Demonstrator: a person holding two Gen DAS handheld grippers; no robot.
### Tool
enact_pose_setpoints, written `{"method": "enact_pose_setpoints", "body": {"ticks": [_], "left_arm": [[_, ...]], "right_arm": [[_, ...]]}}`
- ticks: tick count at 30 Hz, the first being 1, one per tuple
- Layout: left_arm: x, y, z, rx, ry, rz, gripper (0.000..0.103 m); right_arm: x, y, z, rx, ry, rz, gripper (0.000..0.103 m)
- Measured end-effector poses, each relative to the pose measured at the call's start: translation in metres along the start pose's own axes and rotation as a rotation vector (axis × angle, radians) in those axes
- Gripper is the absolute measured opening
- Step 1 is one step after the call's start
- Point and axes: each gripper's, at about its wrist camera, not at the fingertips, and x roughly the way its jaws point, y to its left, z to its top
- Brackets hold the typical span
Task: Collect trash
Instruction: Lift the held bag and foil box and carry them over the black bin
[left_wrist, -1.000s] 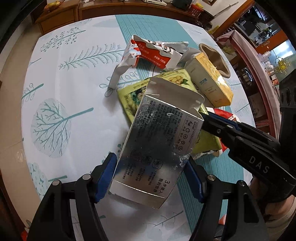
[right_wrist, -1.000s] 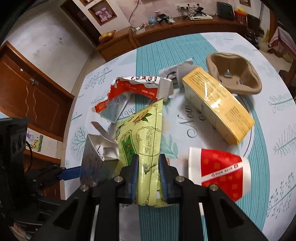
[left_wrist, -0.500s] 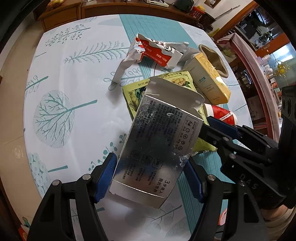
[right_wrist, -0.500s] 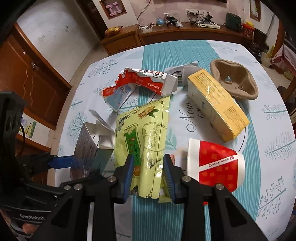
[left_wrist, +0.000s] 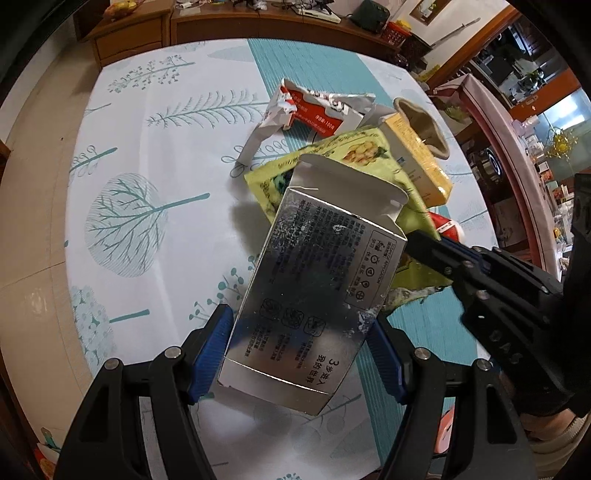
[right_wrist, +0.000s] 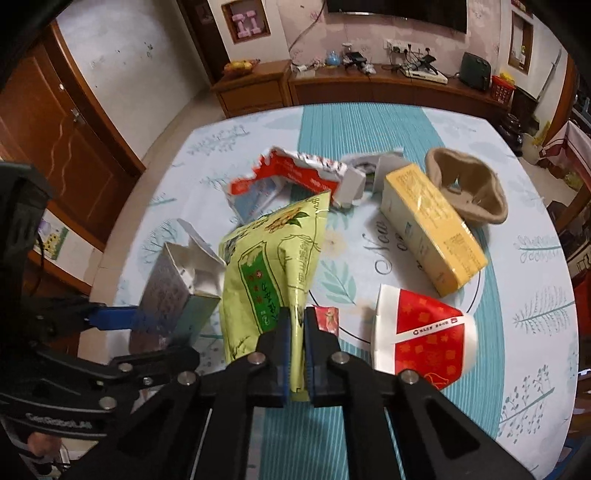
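Observation:
My left gripper (left_wrist: 299, 343) is shut on a silver carton (left_wrist: 314, 291) with its top flap open, held above the table; the carton also shows in the right wrist view (right_wrist: 173, 288). My right gripper (right_wrist: 297, 332) is shut on the lower edge of a green snack bag (right_wrist: 273, 273), lifted off the table; the bag also shows behind the carton in the left wrist view (left_wrist: 354, 158). Still on the table lie a torn red-and-white carton (right_wrist: 295, 173), a yellow box (right_wrist: 432, 225), a red paper cup (right_wrist: 421, 336) and a brown pulp cup holder (right_wrist: 465, 184).
The round table (left_wrist: 155, 206) has a white tree-print cloth with a teal stripe. A small red wrapper (right_wrist: 327, 317) lies beside my right fingers. Wooden cabinets (right_wrist: 332, 85) stand behind the table, and a wooden door (right_wrist: 48, 122) is at left.
My right gripper has closed tight on the green bag and lifted it. Both grippers have risen and pulled back from the table; the left still holds the silver carton.

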Motion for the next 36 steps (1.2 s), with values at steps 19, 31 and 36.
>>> {"method": "enact_pose_setpoints", "body": {"ticks": [19,31,36], "left_arm": [[-0.107,-0.08,-0.114,-0.121,-0.235,0.049,0.07],[-0.099,-0.151,-0.242,-0.195,-0.2,0.092,0.07],[-0.092,-0.17,-0.284,-0.18,-0.131,0.121,0.07]], "right_arm": [[-0.152,-0.048,-0.045,0.082,-0.125,0.168,0.005],[-0.19,-0.095,-0.151,0.168,0.023,0.337,0.005],[-0.187,-0.103,-0.207,0.187,0.111,0.367,0.005]]}}
